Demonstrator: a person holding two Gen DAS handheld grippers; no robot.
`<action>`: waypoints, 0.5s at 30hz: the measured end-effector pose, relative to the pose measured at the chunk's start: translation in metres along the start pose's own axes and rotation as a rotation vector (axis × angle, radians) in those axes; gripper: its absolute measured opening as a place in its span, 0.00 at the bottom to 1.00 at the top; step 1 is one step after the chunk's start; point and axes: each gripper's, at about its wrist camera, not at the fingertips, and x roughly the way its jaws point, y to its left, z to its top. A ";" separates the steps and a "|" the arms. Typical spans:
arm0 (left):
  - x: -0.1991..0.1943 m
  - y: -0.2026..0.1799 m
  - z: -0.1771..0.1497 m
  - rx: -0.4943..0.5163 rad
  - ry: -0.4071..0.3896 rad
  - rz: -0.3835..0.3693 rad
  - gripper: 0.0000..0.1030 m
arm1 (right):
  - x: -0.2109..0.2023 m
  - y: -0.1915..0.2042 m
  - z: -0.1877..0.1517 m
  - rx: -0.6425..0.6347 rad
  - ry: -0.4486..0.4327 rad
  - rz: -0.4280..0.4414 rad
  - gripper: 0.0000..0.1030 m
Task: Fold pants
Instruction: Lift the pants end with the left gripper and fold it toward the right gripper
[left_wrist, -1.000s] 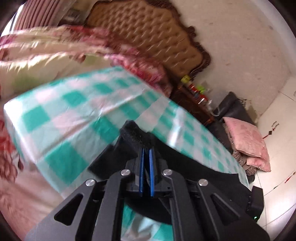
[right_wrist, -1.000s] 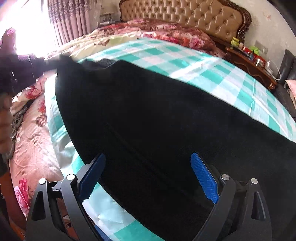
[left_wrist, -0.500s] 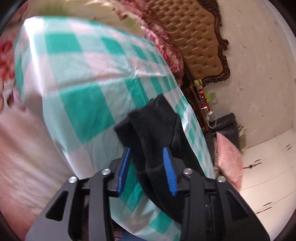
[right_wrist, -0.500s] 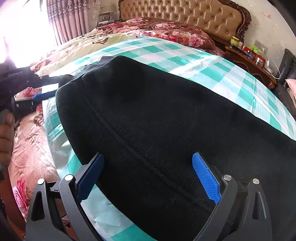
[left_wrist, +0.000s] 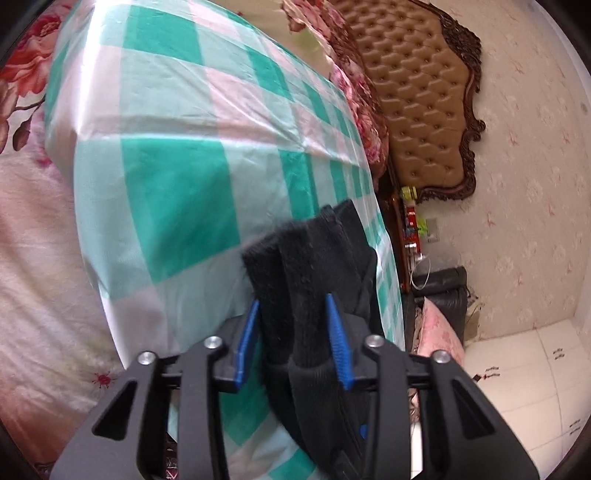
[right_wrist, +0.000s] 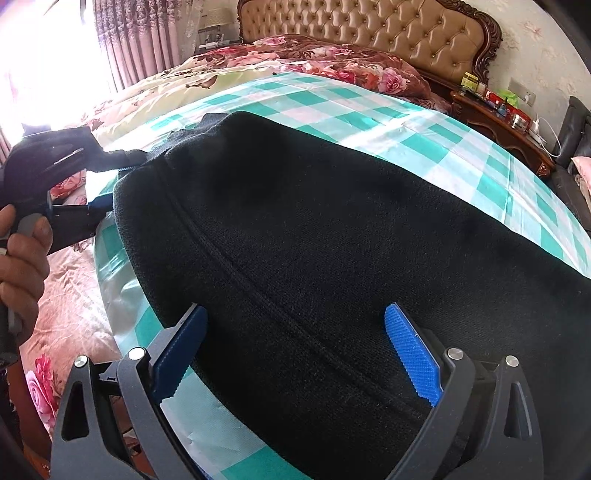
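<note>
Black pants (right_wrist: 332, 236) lie folded across the green-and-white checked sheet (right_wrist: 332, 107) on the bed. My left gripper (left_wrist: 291, 332) is open, its blue pads astride a bunched black end of the pants (left_wrist: 306, 266). In the right wrist view the left gripper (right_wrist: 107, 181) sits at the pants' far left edge, held by a hand. My right gripper (right_wrist: 295, 343) is open wide, its pads either side of the near part of the pants, over a seam.
A tufted brown headboard (right_wrist: 369, 26) and floral quilt (right_wrist: 314, 62) lie at the bed's far end. A wooden nightstand (right_wrist: 498, 114) with bottles stands right. A dark sofa with a pink cushion (left_wrist: 439, 332) lies beyond the bed's edge. Curtains (right_wrist: 122, 37) hang at left.
My left gripper was shut on the pants' edge a second ago; it has opened and the fabric lies loose between its pads. The right gripper stayed open and barely moved.
</note>
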 end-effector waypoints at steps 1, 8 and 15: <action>-0.001 0.001 0.001 0.000 -0.001 0.000 0.30 | 0.000 0.000 0.000 0.000 -0.001 0.000 0.91; 0.005 -0.003 0.010 0.026 0.006 -0.016 0.14 | -0.001 0.000 -0.001 -0.001 0.000 0.000 0.91; 0.004 0.002 0.008 0.036 -0.006 -0.056 0.11 | -0.007 -0.005 0.001 0.022 -0.012 0.026 0.90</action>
